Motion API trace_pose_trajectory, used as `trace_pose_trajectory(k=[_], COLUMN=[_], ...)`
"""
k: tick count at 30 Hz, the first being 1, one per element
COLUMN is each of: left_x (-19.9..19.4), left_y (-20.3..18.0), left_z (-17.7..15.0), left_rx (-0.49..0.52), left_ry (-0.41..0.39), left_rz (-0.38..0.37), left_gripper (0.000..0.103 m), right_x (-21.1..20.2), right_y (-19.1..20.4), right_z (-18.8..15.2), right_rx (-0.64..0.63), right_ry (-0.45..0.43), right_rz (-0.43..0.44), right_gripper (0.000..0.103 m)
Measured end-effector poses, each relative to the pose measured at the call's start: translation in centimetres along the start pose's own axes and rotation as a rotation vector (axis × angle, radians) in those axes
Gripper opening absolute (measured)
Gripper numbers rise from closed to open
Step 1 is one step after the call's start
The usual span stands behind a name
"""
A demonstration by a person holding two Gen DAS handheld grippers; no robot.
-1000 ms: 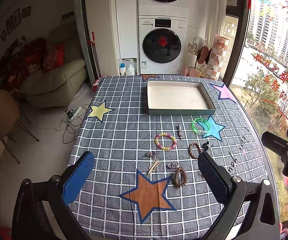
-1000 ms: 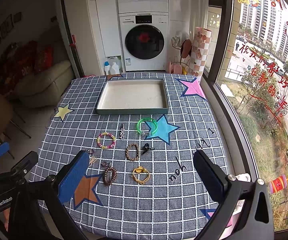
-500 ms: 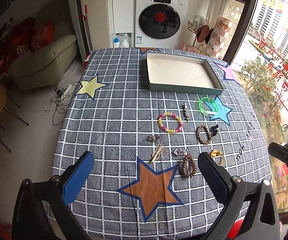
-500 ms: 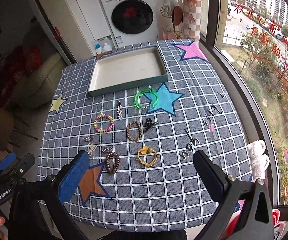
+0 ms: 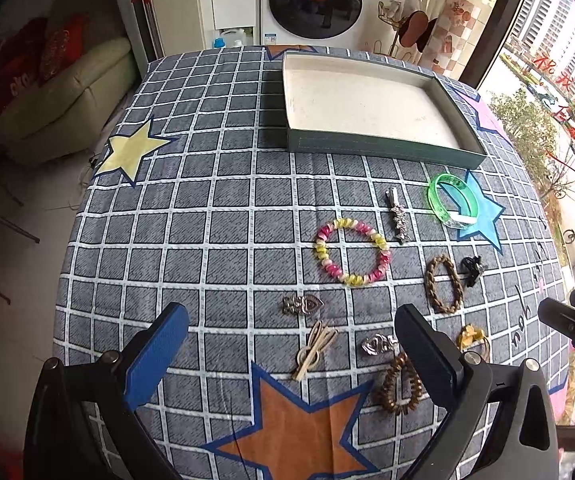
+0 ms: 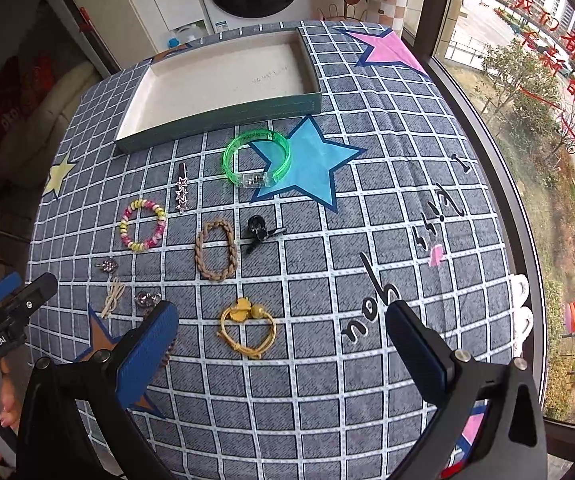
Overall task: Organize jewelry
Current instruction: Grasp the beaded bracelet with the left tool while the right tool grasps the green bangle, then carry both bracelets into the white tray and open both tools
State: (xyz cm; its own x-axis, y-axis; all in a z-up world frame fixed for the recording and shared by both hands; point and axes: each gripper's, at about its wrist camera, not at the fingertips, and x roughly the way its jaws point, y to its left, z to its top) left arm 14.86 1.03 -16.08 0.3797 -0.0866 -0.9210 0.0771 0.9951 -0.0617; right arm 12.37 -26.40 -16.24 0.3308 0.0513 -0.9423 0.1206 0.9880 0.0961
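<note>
A shallow green tray (image 5: 379,148) with a white inside stands at the far side of the checked tablecloth; it also shows in the right wrist view (image 6: 215,120). Jewelry lies loose before it: a pink-yellow bead bracelet (image 5: 352,251), a green bangle (image 5: 452,200), a braided tan band (image 5: 443,284), a silver star clip (image 5: 397,216), a brown coil band (image 5: 399,384) and a yellow cord tie (image 6: 247,326). My left gripper (image 5: 291,344) is open above a small silver charm (image 5: 301,305) and a tan pin (image 5: 314,350). My right gripper (image 6: 281,344) is open over the yellow cord tie.
A black hair clip (image 6: 259,230) lies by the blue star. A washing machine (image 5: 311,0) and sofa (image 5: 59,96) stand beyond the table. A window (image 6: 547,100) runs along the right edge. The other gripper shows at the left of the right wrist view (image 6: 11,312).
Both grippers have come down and forward toward the table, so the jewelry looks larger. Both stay open. Nothing on the table has moved.
</note>
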Motion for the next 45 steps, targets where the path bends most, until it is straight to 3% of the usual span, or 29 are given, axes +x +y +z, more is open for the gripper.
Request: trace_pose_trajectory(k=[6, 9, 13, 19, 21, 25, 28, 31, 35, 38, 45], left_x=[4.0, 5.9, 8.1, 9.7, 10.3, 10.8, 10.9, 10.8, 10.9, 11.4, 10.0], left_y=[-0.3, -0.9, -1.7, -2.7, -2.9, -3.6, -4.2, -5.2, -6.8, -7.4, -6.4], left_z=[2.4, 3.0, 3.8, 5.0, 5.3, 5.2, 5.2, 5.3, 5.3, 6.0, 7.6], left_rx=[0.006, 0.024, 0.049, 0.085, 0.095, 0.123, 0.14, 0.163, 0.199, 0.185, 0.113], left_ry=[0.016, 0.032, 0.058, 0.075, 0.09, 0.093, 0.085, 0.076, 0.07, 0.076, 0.057], left_rz=[0.004, 0.003, 0.009, -0.001, -0.002, 0.006, -0.004, -0.014, -0.027, -0.05, -0.118], left_gripper=[0.102, 0.088, 0.087, 0.087, 0.074, 0.074, 0.069, 0.057, 0.023, 0.022, 0.021], right_x=[3.4, 5.2, 7.1, 9.8, 10.7, 12.3, 12.7, 12.9, 13.0, 12.8, 11.6], right_y=[-0.3, -0.3, -0.4, -0.9, -0.7, -0.4, 0.5, 1.7, 2.3, 2.0, -1.1], right_z=[3.6, 5.4, 7.6, 10.3, 10.8, 11.1, 11.1, 11.1, 11.2, 11.3, 11.8], right_rx=[0.005, 0.01, 0.026, 0.054, 0.041, 0.012, -0.029, -0.09, -0.107, -0.108, -0.111], right_ry=[0.005, 0.01, 0.014, 0.042, 0.056, 0.095, 0.092, 0.086, 0.087, 0.092, 0.077], right_rz=[0.013, 0.019, 0.028, 0.025, 0.015, -0.002, -0.033, -0.066, -0.067, -0.065, 0.001], right_gripper=[0.103, 0.102, 0.097, 0.076, 0.07, 0.052, 0.05, 0.046, 0.023, 0.008, 0.007])
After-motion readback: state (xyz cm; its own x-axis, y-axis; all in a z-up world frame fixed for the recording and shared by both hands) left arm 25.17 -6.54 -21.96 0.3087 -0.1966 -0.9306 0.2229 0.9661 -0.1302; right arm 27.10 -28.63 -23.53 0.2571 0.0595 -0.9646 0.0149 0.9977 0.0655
